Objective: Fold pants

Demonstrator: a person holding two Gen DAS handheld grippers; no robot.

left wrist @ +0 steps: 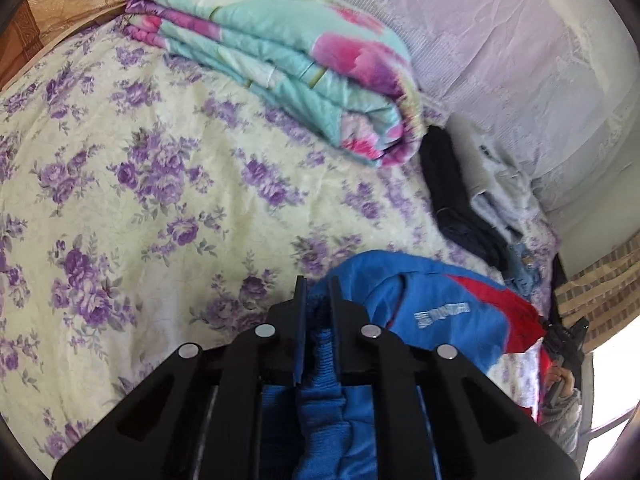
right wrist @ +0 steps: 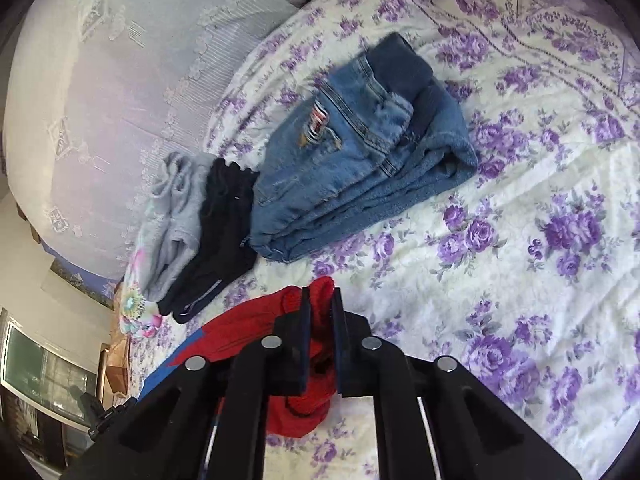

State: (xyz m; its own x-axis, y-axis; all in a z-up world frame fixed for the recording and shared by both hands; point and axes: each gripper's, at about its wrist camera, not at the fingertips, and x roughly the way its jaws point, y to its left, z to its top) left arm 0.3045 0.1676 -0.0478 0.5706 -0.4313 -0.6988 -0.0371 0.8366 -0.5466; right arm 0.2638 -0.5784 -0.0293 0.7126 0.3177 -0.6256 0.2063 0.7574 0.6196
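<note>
**Both claws on the pants: lift evenly, fold once, lay flat**

The bed point(left wrist: 120, 184), under a purple-flowered cover, is the work surface, with plenty of bare sheet ahead of both grippers. At its far side lies a folded flowered quilt point(left wrist: 280, 60). Along the pale lace cloth point(right wrist: 100, 80) sit clothes that look already done: folded jeans point(right wrist: 360, 168), a dark garment point(right wrist: 228, 220) and a grey one point(right wrist: 176, 200) side by side.

The pants point(left wrist: 440, 300) in hand are blue with red panels, lying bunched at the near edge of the bed, just in front of that row.

The left gripper point(left wrist: 318, 300) is clenched on a blue ribbed edge of the pants, probably the waistband or a cuff; the cloth runs between its fingers and back under them. The right gripper point(right wrist: 322, 312) is clenched on a red knit part of the same pants.

To do this step well, I would judge:
- Keep both grips tight; the knit is thick and soft and could slip.
- Raise both hands together and draw them apart until the cloth hangs smooth between them.
- Carry it over open sheet, clear of the folded row.
- Lower the hanging part first, then lay the held edges over it.
</note>
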